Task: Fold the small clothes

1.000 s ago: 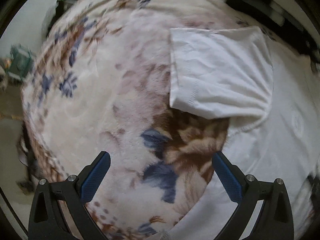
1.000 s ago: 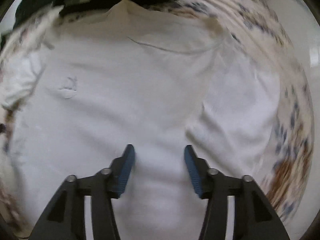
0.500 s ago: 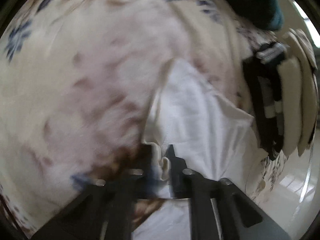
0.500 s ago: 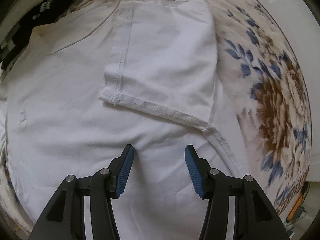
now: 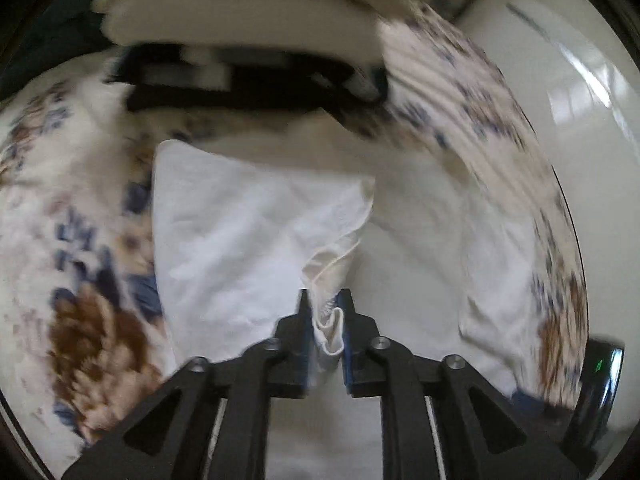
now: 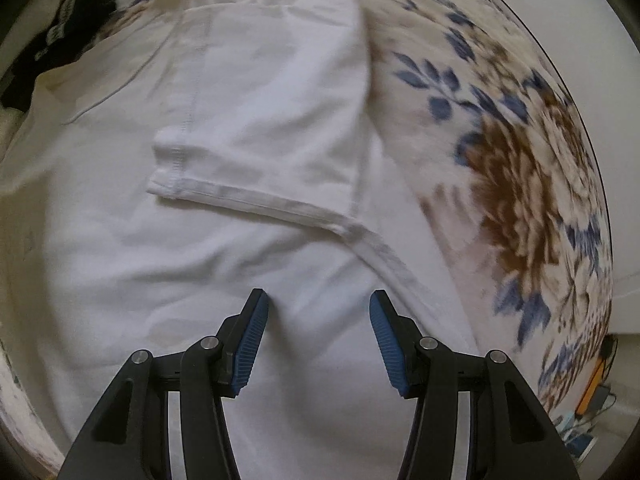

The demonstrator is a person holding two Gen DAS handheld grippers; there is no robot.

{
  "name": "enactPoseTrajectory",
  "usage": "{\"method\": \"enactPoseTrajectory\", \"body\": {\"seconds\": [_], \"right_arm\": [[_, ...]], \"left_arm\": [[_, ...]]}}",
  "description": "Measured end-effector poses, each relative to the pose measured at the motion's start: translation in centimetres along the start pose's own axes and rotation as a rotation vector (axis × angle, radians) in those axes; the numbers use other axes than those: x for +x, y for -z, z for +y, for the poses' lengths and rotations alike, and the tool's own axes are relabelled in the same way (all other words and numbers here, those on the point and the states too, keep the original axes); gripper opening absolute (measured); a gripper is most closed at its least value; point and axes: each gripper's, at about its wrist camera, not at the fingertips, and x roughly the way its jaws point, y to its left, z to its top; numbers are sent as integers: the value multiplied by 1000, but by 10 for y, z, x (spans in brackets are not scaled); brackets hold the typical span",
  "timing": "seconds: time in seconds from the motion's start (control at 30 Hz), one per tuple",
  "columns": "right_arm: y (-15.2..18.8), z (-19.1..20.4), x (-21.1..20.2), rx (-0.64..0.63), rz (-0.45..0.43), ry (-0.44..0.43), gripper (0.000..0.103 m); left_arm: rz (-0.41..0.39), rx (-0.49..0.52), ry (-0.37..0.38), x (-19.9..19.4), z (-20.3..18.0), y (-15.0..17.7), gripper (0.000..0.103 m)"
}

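Two hand-held grippers work over a white T-shirt [image 6: 168,264] spread on a floral blanket [image 6: 528,184] patterned with brown blooms and blue leaves. Nearest in the left wrist view, the left hand-held gripper [image 5: 323,307] has its dark fingers [image 5: 301,320] pressed close together, pinching a bunched hem of the shirt's left sleeve [image 5: 248,240]; a small curl of white cloth pokes up between the pads. From that pinch the sleeve fans away as a creased white panel that lies partly over the shirt body and partly over the blanket on the left. In the right wrist view, the right hand-held gripper [image 6: 316,312] hangs just above the shirt's body with its blue-padded fingers [image 6: 251,332] spread wide and nothing between them; whether the tips touch the fabric I cannot tell. Just past those fingers, the right sleeve [image 6: 272,104] lies folded inward across the chest, its stitched cuff edge running diagonally and its outer fold lying along the edge of the shirt beside the blanket. Farther on, the collar line curves across the upper left of the shirt. Beyond the shirt, a stack of folded clothes [image 5: 248,40] sits on the blanket, cream layers above black-and-white ones, all blurred. A pale glossy floor [image 5: 580,92] shows at the far right.
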Motion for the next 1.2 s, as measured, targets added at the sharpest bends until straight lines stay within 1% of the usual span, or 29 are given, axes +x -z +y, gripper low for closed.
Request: {"method": "enactPoseTrajectory", "body": {"seconds": [0.03, 0.07, 0.1, 0.17, 0.23, 0.27, 0.3, 0.37, 0.4, 0.43, 0.5, 0.53, 0.57, 0.63, 0.67, 0.7, 0.73, 0.77, 0.83, 0.87, 0.93, 1.0, 1.03, 1.07, 1.1, 1.13, 1.17, 1.2], "right_arm": [[-4, -8, 0, 7, 5, -4, 55], [-3, -13, -4, 16, 4, -14, 55], [-2, -15, -7, 21, 1, -23, 55], [-2, -20, -16, 28, -6, -57, 55], [-14, -29, -21, 31, -9, -110, 55], [-25, -32, -26, 33, -4, -157, 56], [-33, -30, -29, 33, 5, -226, 56], [-42, -15, -32, 25, 33, -352, 58], [-46, -5, -31, 18, 47, -400, 58], [-48, 7, -32, 12, 64, -444, 58], [-56, 36, -27, 18, 114, -540, 58], [-57, 50, -25, 22, 127, -570, 58], [-63, 62, -19, 23, 139, -593, 58], [-68, 86, -9, 11, 147, -587, 58], [-71, 96, -5, -1, 155, -566, 55], [-74, 105, -7, -4, 143, -568, 46], [-74, 112, -11, -33, 116, -552, 9], [-74, 116, -17, -65, 88, -490, 1], [-80, 116, -25, -71, 22, -450, 1], [-80, 110, -31, -54, -5, -433, 1], [-83, 100, -36, -49, -27, -394, 1], [-87, 96, -30, -84, 35, -368, 3], [-91, 94, -25, -83, 73, -362, 9], [-92, 86, -22, -69, 115, -381, 19], [-93, 75, -22, -51, 133, -406, 27], [-93, 65, -25, -30, 142, -422, 44], [-92, 48, -31, 0, 143, -436, 52], [-89, 28, -39, 35, 136, -450, 54]], "left_arm": [[24, 2, 0, 3, -1, 0, 31], [35, -15, -2, 1, 5, 3, 43], [45, -44, -20, -2, 15, 6, 64], [53, -101, -63, -11, 34, 10, 84], [34, -170, -130, -18, 62, 7, 84], [23, -190, -167, -24, 76, 6, 84], [7, -205, -212, -31, 91, 6, 84], [-23, -212, -295, -42, 113, 7, 84], [-28, -211, -342, -45, 124, 6, 84], [-25, -211, -367, -47, 135, 8, 84], [-12, -219, -387, -45, 145, 7, 84], [-6, -218, -391, -41, 144, 5, 84], [-2, -213, -391, -40, 145, 5, 84], [4, -188, -390, -36, 142, 4, 84], [9, -177, -390, -26, 133, -1, 84], [13, -163, -383, -22, 127, -2, 84], [17, -149, -377, -17, 120, -4, 84], [20, -138, -371, -15, 116, -8, 84], [28, -106, -358, -6, 103, -12, 84], [34, -95, -356, -2, 99, -14, 84], [46, -69, -349, 9, 91, -15, 84], [82, -41, -361, 26, 86, -17, 84], [106, -26, -370, 38, 85, -16, 84], [116, -19, -375, 44, 85, -16, 84], [126, -11, -376, 50, 86, -16, 86], [132, -3, -374, 53, 87, -16, 86], [130, 0, -370, 52, 87, -16, 86], [124, 4, -368, 48, 86, -17, 86]]}}
